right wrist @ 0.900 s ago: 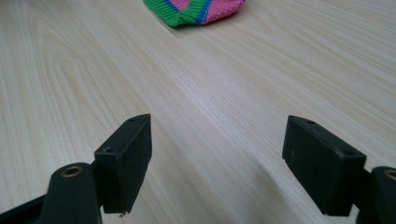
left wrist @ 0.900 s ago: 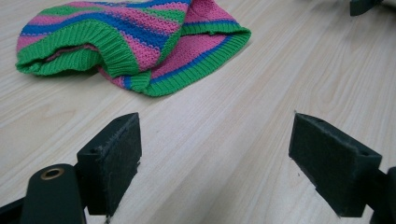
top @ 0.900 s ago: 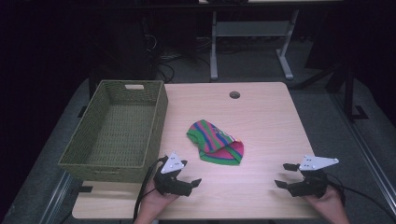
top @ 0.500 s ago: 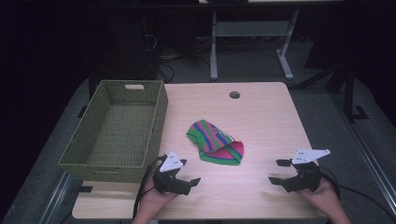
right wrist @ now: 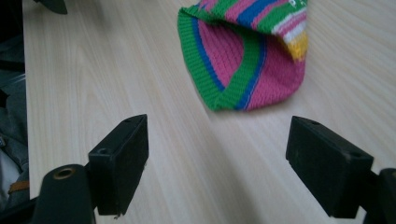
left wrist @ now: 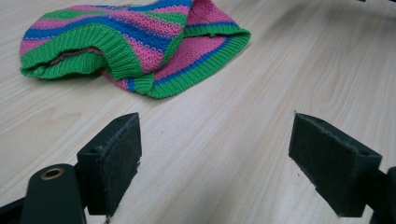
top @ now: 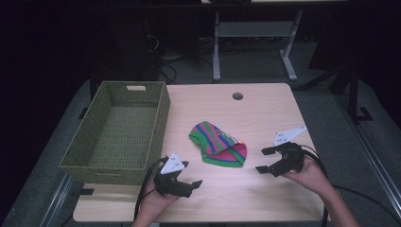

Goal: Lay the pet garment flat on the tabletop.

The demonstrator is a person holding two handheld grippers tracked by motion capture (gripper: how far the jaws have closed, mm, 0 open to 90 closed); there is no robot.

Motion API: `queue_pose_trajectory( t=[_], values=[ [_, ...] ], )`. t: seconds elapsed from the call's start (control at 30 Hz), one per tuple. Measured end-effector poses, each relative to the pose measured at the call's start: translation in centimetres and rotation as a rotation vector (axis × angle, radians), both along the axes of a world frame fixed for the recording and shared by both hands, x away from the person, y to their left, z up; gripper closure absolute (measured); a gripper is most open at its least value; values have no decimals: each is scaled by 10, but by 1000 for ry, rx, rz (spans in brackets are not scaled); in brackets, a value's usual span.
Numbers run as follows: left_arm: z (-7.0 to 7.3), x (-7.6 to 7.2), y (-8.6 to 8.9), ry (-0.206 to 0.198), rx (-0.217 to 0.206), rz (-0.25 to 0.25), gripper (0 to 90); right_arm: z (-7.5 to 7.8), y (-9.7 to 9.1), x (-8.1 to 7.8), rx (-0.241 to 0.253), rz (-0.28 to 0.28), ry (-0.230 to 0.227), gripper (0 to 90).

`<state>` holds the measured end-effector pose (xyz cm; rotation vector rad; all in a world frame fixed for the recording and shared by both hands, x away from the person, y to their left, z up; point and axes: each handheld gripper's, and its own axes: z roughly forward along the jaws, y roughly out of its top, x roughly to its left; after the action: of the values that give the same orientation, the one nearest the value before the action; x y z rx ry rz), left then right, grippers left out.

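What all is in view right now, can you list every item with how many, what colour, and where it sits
Table: one, light wood, centre of the high view.
Cable hole: one, dark, far middle of the table.
Basket: one, olive green woven, left side of the table, nothing visible inside.
Knitted cloth: one, striped pink, green and blue, crumpled mid-table between the grippers.
Metal frame: one, grey, on the floor beyond the table.
Left gripper: one, black with grey plate, near edge by the basket, jaws apart, holding nothing.
Right gripper: one, black with grey plate, right of the cloth, jaws apart, holding nothing.
Hands: two, each holding a gripper at the near edge.
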<state>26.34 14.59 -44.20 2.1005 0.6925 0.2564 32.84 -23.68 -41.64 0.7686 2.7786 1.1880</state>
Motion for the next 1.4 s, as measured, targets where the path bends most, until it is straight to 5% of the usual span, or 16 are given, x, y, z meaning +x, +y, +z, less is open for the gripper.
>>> queue_pose_trajectory(
  t=[0.4, 0.6, 0.77, 1.07, 1.4],
  values=[
    [0, 1, 0, -2, 14, -12, 167, 20, 53, 44, -59, 93, 11, 227],
    [0, 2, 1, 2, 2, -10, 168, 27, 94, 64, -112, 174, -2, 301],
    [0, 2, 1, 3, -6, -11, 168, 26, 112, 74, -135, 191, 10, 340],
    [0, 3, 3, 12, -19, -5, 169, 10, 150, 89, -221, 213, 36, 427],
    [0, 4, 4, 11, -19, -9, 169, -13, 163, 98, -331, 173, 50, 476]
  ],
)
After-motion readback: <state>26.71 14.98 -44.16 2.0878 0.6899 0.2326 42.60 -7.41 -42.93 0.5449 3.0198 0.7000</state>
